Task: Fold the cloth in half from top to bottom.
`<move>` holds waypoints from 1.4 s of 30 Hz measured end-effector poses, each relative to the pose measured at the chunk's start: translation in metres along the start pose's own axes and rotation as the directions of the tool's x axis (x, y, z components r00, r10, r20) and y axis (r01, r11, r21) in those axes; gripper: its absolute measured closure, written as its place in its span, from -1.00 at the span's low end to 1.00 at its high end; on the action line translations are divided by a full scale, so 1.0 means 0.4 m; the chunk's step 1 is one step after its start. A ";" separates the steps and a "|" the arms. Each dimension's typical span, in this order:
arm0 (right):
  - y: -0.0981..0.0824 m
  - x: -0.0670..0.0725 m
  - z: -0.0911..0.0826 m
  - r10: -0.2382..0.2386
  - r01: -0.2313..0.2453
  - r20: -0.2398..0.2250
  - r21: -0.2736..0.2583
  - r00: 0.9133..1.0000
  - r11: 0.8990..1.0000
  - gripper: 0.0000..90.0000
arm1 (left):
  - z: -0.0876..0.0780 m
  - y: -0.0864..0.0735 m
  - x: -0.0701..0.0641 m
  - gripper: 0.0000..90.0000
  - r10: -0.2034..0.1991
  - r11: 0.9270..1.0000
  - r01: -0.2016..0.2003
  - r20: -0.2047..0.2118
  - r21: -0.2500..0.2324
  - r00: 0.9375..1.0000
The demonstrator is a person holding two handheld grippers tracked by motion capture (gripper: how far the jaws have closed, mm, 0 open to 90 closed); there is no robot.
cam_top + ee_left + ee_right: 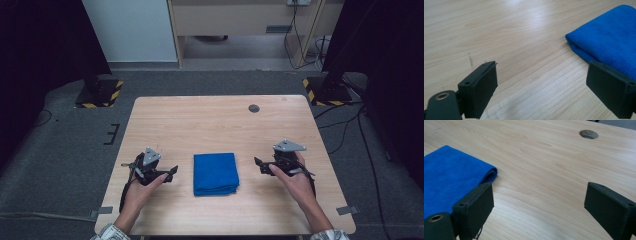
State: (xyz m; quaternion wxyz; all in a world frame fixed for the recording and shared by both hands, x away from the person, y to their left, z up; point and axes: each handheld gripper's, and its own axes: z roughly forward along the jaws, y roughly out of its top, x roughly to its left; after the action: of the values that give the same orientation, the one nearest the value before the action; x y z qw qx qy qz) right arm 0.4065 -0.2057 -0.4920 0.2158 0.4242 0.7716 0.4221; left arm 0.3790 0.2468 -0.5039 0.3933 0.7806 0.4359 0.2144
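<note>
While cloth (215, 173) lies folded at lower centre of table (210, 120), your left gripper (170, 172) and right gripper (260, 165) flank it, jaws apart, nothing between them. Cloth looks soft, light, limp; likely sags and unfolds if lifted by one layer. Pinch all layers at thick folded edge or corners

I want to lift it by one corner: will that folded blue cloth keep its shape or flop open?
The blue cloth looks soft and napped, so it would probably droop and unfold. Its rounded folded edge suggests loose layers, likely to slide apart. It seems light and should drag rather than roll on the wooden table.
</note>
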 end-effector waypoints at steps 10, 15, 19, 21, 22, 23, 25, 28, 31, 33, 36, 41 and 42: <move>-0.026 -0.062 -0.003 0.067 -0.068 0.037 0.038 0.997 0.997 -0.80 | 0.009 -0.019 0.038 -0.78 0.013 0.998 -0.011 -0.036 0.060 0.999; -0.046 -0.090 -0.001 0.106 -0.107 0.028 0.073 0.994 0.992 -0.79 | 0.014 -0.028 0.048 -0.78 0.021 0.996 -0.017 -0.039 0.088 0.999; -0.063 -0.113 -0.002 0.126 -0.129 0.030 0.097 0.992 0.987 -0.79 | 0.018 -0.030 0.052 -0.78 0.028 0.994 -0.022 -0.053 0.110 0.998; -0.071 -0.128 -0.003 0.139 -0.142 0.039 0.107 0.990 0.984 -0.79 | 0.020 -0.028 0.054 -0.78 0.028 0.993 -0.021 -0.057 0.113 0.998; -0.074 -0.138 -0.004 0.147 -0.151 0.046 0.107 0.988 0.983 -0.79 | 0.022 -0.027 0.055 -0.78 0.028 0.993 -0.021 -0.059 0.112 0.998; -0.077 -0.147 -0.006 0.156 -0.160 0.052 0.110 0.986 0.981 -0.79 | 0.023 -0.025 0.056 -0.79 0.028 0.994 -0.021 -0.061 0.110 0.998; -0.080 -0.164 -0.008 0.169 -0.175 0.066 0.106 0.983 0.979 -0.79 | 0.027 -0.022 0.058 -0.79 0.031 0.994 -0.024 -0.065 0.110 0.997; -0.083 -0.190 -0.011 0.184 -0.193 0.092 0.103 0.979 0.976 -0.79 | 0.039 -0.016 0.066 -0.79 0.037 0.993 -0.029 -0.071 0.114 0.997; -0.086 -0.219 -0.012 0.207 -0.218 0.120 0.091 0.971 0.972 -0.79 | 0.054 -0.012 0.078 -0.80 0.049 0.992 -0.038 -0.088 0.124 0.995; -0.087 -0.233 -0.011 0.218 -0.231 0.138 0.089 0.966 0.969 -0.79 | 0.061 -0.012 0.088 -0.80 0.041 0.992 -0.030 -0.090 0.120 0.995; -0.088 -0.249 -0.006 0.232 -0.249 0.162 0.092 0.959 0.964 -0.78 | 0.075 -0.014 0.098 -0.81 0.048 0.989 -0.034 -0.098 0.142 0.994; -0.098 -0.257 0.011 0.237 -0.261 0.185 0.116 0.954 0.958 -0.78 | 0.086 -0.016 0.104 -0.81 0.048 0.989 -0.033 -0.100 0.145 0.994; -0.098 -0.256 0.013 0.237 -0.261 0.185 0.117 0.954 0.958 -0.78 | 0.087 -0.016 0.104 -0.82 0.048 0.989 -0.033 -0.101 0.146 0.994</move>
State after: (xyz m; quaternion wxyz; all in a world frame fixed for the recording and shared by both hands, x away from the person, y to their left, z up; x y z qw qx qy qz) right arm 0.4477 -0.3001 -0.5303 0.1951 0.5665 0.7185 0.3533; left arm 0.4211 0.2695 -0.5302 0.3082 0.8033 0.4543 0.2308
